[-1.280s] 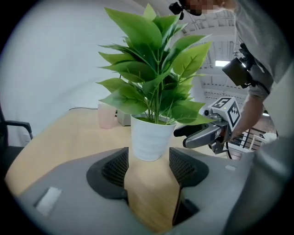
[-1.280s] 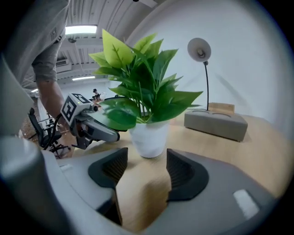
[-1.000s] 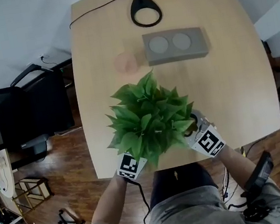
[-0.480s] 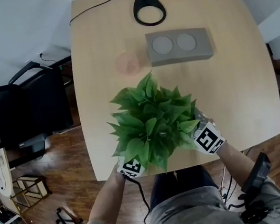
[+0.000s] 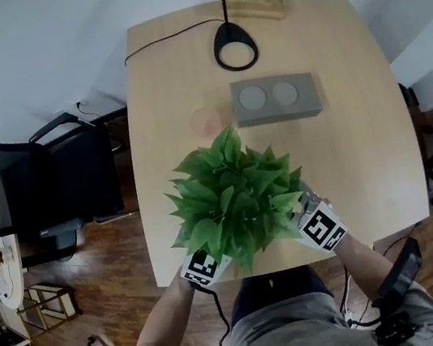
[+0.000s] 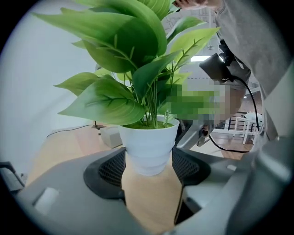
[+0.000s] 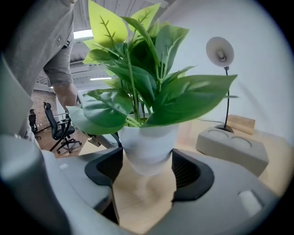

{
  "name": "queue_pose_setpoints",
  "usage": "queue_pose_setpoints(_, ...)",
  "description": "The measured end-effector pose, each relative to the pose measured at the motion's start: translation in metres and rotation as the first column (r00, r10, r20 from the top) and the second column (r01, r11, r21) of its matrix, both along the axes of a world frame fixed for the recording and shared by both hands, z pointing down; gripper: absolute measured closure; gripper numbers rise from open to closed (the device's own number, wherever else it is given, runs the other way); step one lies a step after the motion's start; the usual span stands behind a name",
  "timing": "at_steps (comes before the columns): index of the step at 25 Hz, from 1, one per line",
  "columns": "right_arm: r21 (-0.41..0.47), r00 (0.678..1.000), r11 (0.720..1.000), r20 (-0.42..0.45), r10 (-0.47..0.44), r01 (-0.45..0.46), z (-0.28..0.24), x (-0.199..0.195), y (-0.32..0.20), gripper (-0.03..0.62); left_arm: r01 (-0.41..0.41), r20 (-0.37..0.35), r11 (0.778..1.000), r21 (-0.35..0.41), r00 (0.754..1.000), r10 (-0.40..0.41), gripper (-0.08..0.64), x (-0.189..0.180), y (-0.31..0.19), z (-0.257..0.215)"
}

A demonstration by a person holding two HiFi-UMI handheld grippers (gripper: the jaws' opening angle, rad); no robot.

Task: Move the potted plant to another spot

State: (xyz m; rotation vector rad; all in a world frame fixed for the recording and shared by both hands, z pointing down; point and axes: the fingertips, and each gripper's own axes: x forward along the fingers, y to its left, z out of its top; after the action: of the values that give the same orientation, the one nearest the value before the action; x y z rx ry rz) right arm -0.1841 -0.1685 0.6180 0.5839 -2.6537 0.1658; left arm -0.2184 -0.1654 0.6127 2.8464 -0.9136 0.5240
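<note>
White stepped pot (image 6: 149, 146) of the potted plant (image 5: 236, 199) stands between the pads of my left claw (image 6: 148, 170). Both pads press its tapered lower wall, so I read this claw as closed on the pot. My right claw (image 7: 147, 170) clamps the same pot from the opposite side, its pads also on the lower wall. The two claws face each other with the plant between them, at the near edge of the worktop (image 5: 361, 152). I cannot tell whether the base is clear of the wood.

Judgement: the pot widens above the pads, which should resist slipping. The tall leafy crown, however, makes the load top-heavy. I should hold both claws level with one another, lift straight up, and travel slowly so the pot does not rock between the two grips.

Ahead of the claws lie a grey block (image 5: 275, 98) and a pink disc (image 5: 208, 120), with a lamp base (image 5: 235, 46) beyond. The open wood on the right claw's side looks the safer place to set down.
</note>
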Motion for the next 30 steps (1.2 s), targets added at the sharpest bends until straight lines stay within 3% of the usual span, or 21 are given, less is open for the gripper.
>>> queue_pose_setpoints(11, 0.078, 1.0, 0.997, -0.004, 0.008, -0.008, -0.111, -0.005, 0.002, 0.252, 0.011, -0.054, 0.994, 0.106, 0.999, -0.006, 0.25, -0.007, 0.003, -0.116)
queue_pose_setpoints(16, 0.078, 0.999, 0.997, 0.046, 0.004, -0.007, -0.148, -0.015, -0.009, 0.255, 0.02, -0.066, 0.988, 0.154, 0.998, -0.009, 0.253, -0.018, -0.006, -0.156)
queue_pose_setpoints(30, 0.109, 0.998, 0.993, 0.05, 0.032, -0.037, -0.175, -0.032, -0.012, 0.256, -0.013, -0.074, 0.981, 0.193, 0.997, 0.028, 0.253, -0.034, -0.007, -0.183)
